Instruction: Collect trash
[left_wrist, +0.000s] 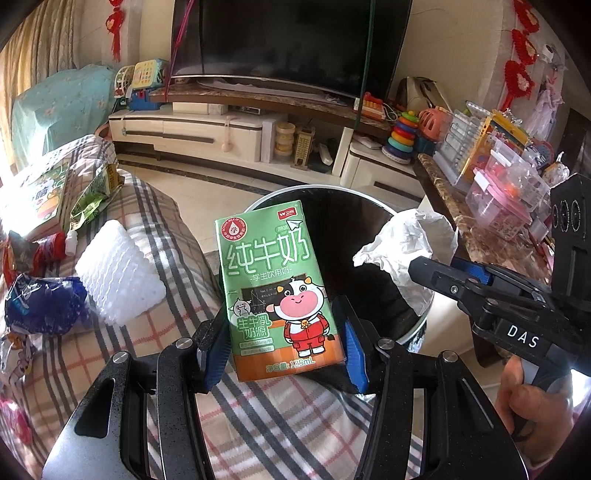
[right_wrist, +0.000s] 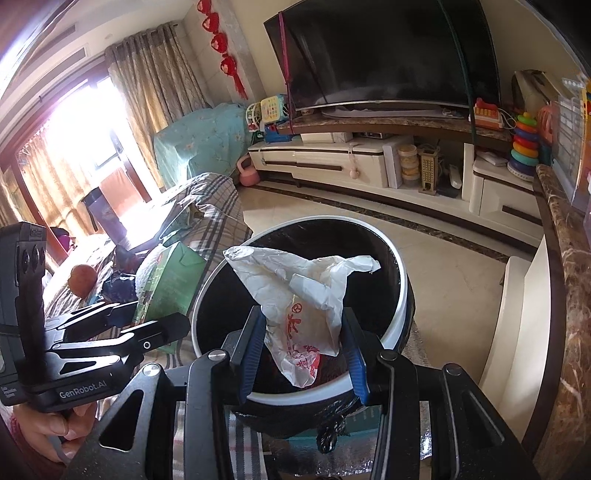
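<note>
Left tongs (left_wrist: 282, 345) clamp a green milk carton (left_wrist: 275, 291) upright, beside the bin's near rim. Right tongs (right_wrist: 303, 350) pinch a crumpled white wrapper (right_wrist: 299, 291) over the round, black-lined trash bin (right_wrist: 400, 325); its dark inside hides any contents. More wrappers (left_wrist: 44, 306) lie on the plaid-covered sofa (left_wrist: 177, 236).

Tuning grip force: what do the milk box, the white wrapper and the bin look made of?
Milk carton: printed coated paperboard, slight sheen, crisp folded edges.
White wrapper: thin paper, possibly waxed; matte, heavily creased, red print.
Bin: likely plastic, smooth white rim, glossy black liner inside.
</note>
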